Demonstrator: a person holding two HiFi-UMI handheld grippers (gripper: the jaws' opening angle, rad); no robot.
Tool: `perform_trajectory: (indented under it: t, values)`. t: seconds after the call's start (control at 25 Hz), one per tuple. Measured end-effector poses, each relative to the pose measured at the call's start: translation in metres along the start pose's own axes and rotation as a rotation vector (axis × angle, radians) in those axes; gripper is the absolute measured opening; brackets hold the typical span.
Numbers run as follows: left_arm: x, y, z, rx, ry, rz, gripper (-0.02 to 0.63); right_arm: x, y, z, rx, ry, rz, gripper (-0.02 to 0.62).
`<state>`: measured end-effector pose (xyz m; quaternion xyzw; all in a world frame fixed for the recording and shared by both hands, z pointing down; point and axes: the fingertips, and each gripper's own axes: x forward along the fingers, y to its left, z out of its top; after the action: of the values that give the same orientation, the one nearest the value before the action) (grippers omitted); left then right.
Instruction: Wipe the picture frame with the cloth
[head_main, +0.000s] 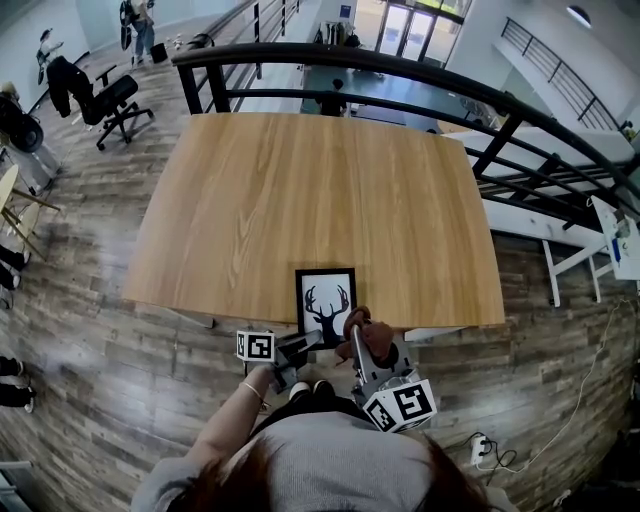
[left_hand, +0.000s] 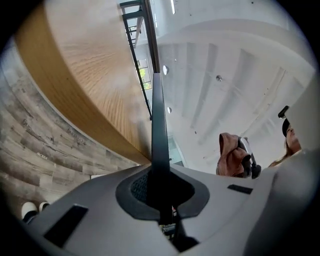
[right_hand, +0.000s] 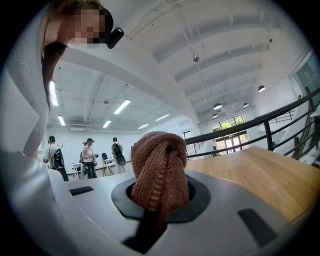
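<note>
Right, frame gripped and cloth in hand: you're at the point of starting the wipe.
Your left gripper (head_main: 305, 348) has its jaws pressed together on the near edge of the deer-antler picture frame (head_main: 326, 303), which sits at the near edge of the wooden table (head_main: 300, 200); whether it lies flat or is tipped up I can't tell. Your right gripper (head_main: 358, 338) pinches a bunched rust-brown knitted cloth (head_main: 370, 328) just beside the frame's lower right corner. I'd judge no stroke made yet. Next, bring the cloth onto the face and sweep across, while the left grip keeps the frame from twisting.
</note>
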<state>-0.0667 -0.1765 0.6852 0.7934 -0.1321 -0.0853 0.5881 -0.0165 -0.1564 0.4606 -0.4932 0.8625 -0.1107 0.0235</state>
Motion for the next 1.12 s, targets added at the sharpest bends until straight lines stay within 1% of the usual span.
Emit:
perform_trajectory:
  t: [0.08, 0.16, 0.28, 0.36, 0.44, 0.52, 0.68, 0.76, 0.84, 0.92, 1.04, 1.12]
  values:
    - [-0.002, -0.005, -0.001, 0.028, 0.011, -0.001, 0.017, 0.0, 0.0, 0.003, -0.006, -0.01, 0.004, 0.046]
    - [-0.003, -0.013, -0.001, 0.045, 0.009, -0.023, 0.017, -0.001, -0.001, 0.008, -0.01, -0.022, 0.005, 0.044]
    - [-0.005, -0.037, 0.007, 0.044, -0.05, -0.096, 0.017, -0.003, -0.004, 0.016, -0.014, -0.046, 0.003, 0.045]
    - [-0.004, -0.057, 0.019, 0.071, -0.087, -0.134, 0.017, -0.005, -0.007, 0.027, -0.018, -0.076, 0.001, 0.046]
    - [0.001, -0.086, 0.037, 0.149, -0.098, -0.169, 0.017, -0.006, -0.009, 0.043, -0.025, -0.113, 0.004, 0.045]
    - [0.007, -0.124, 0.058, 0.264, -0.102, -0.217, 0.017, -0.007, -0.007, 0.062, -0.039, -0.151, 0.018, 0.046]
    - [0.02, -0.204, 0.095, 0.496, -0.125, -0.294, 0.017, -0.011, 0.01, 0.104, -0.098, -0.236, 0.071, 0.044]
    - [0.026, -0.243, 0.106, 0.608, -0.132, -0.328, 0.017, -0.014, 0.021, 0.127, -0.134, -0.286, 0.106, 0.046]
    - [0.031, -0.273, 0.11, 0.699, -0.139, -0.349, 0.017, -0.018, 0.032, 0.148, -0.196, -0.327, 0.137, 0.046]
    - [0.036, -0.294, 0.108, 0.754, -0.14, -0.369, 0.017, -0.02, 0.043, 0.166, -0.289, -0.358, 0.152, 0.046]
    - [0.044, -0.312, 0.103, 0.786, -0.126, -0.385, 0.017, -0.025, 0.054, 0.197, -0.414, -0.412, 0.15, 0.046]
    - [0.05, -0.316, 0.1, 0.805, -0.106, -0.374, 0.017, -0.028, 0.059, 0.221, -0.464, -0.454, 0.132, 0.045]
